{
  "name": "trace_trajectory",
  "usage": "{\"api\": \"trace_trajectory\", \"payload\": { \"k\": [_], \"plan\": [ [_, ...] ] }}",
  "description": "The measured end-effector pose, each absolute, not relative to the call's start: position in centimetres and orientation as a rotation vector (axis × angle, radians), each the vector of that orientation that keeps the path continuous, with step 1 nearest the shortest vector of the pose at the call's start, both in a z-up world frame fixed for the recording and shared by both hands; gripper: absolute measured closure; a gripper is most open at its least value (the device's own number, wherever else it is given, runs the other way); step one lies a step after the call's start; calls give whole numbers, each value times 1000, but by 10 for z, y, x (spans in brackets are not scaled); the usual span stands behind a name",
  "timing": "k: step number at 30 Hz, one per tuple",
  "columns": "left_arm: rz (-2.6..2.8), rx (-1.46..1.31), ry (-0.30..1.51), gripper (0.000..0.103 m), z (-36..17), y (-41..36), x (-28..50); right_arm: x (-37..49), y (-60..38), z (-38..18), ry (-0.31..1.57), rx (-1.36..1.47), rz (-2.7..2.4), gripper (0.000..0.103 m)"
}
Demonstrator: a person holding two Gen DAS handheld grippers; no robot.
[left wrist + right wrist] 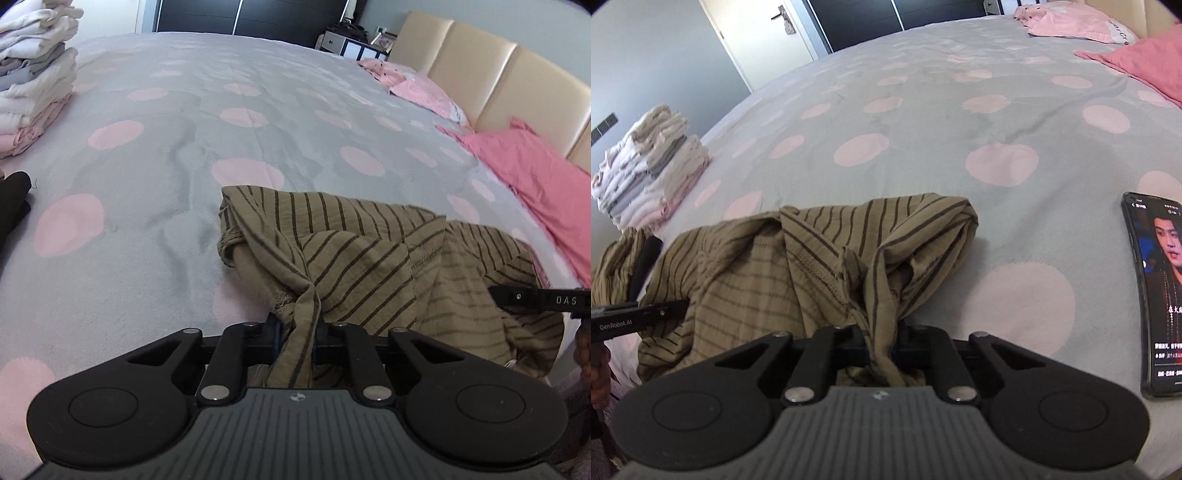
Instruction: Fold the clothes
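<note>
An olive garment with dark stripes (369,251) lies crumpled on the near part of the grey bedspread with pink dots (184,122). My left gripper (297,332) is shut on a bunched edge of it. In the right wrist view the same striped garment (768,280) spreads to the left, and my right gripper (882,336) is shut on another pinched fold of it. Each gripper's black body shows at the edge of the other's view: the right one (543,299) and the left one (631,317).
A stack of folded white, grey and pink clothes (33,77) sits at the bed's left side, seen too as the folded stack (650,166). Pink pillows (535,177) lie along the beige headboard (480,70). A lit phone (1160,295) lies on the bedspread at right. A dark cloth (13,199) sits at left.
</note>
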State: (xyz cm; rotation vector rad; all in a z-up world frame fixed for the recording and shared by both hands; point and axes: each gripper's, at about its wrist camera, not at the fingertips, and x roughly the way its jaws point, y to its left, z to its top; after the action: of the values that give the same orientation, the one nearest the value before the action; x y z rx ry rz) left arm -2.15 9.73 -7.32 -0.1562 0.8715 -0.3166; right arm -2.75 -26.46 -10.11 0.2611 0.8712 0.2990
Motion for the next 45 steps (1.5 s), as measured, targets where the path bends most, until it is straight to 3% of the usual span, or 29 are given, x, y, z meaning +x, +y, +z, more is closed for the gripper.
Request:
{"api": "trace_trajectory", "payload": {
  "k": [17, 22, 36, 45],
  "plan": [
    [-284, -422, 794, 96, -13, 159, -9, -24, -228, -44, 729, 288, 398, 93],
    [-253, -383, 760, 96, 19, 191, -1, -9, -192, -18, 697, 278, 458, 93],
    [-52, -265, 677, 96, 101, 321, -13, 27, -17, 48, 654, 251, 749, 93],
    [120, -299, 639, 96, 108, 416, -36, 42, 105, 63, 684, 258, 886, 93]
  ]
}}
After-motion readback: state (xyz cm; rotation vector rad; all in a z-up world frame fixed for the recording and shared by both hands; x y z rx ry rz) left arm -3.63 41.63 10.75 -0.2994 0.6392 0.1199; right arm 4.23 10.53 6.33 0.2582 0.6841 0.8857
